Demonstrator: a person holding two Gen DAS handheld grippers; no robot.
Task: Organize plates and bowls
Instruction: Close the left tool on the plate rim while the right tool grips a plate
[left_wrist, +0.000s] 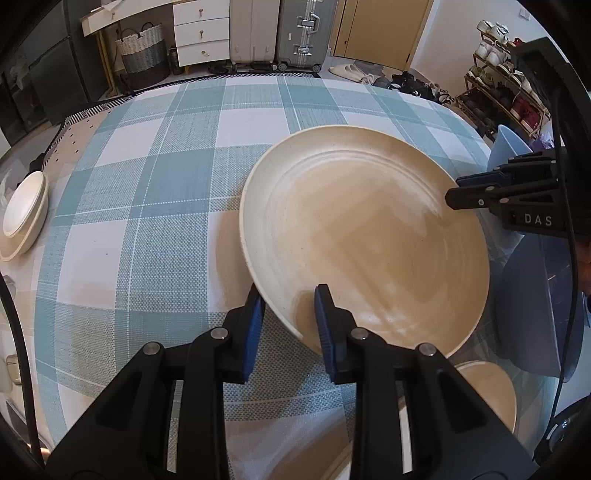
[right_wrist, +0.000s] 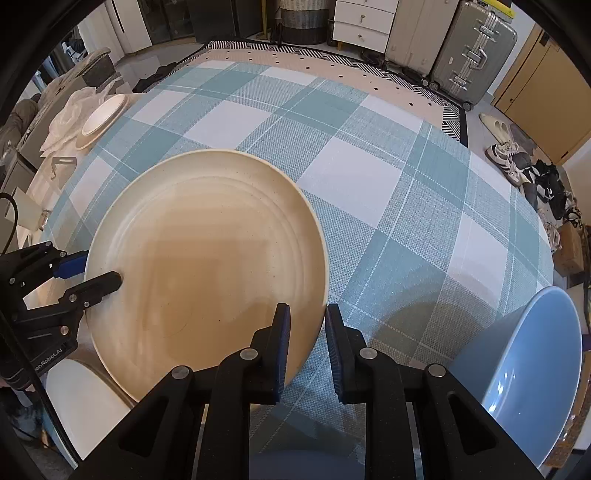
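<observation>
Overhead, left gripper (left_wrist: 290, 325) and right gripper (right_wrist: 308, 343) straddle beige plate (left_wrist: 369, 236) rim, jaws apart; blue bowl (right_wrist: 532, 373) near.

The left gripper (left_wrist: 290, 321) is set astride the near edge of the beige plate (left_wrist: 369, 236), one finger above the plate and one below. The right gripper (right_wrist: 306, 341) is placed likewise at the plate's opposite edge, fingers parted around it.
</observation>
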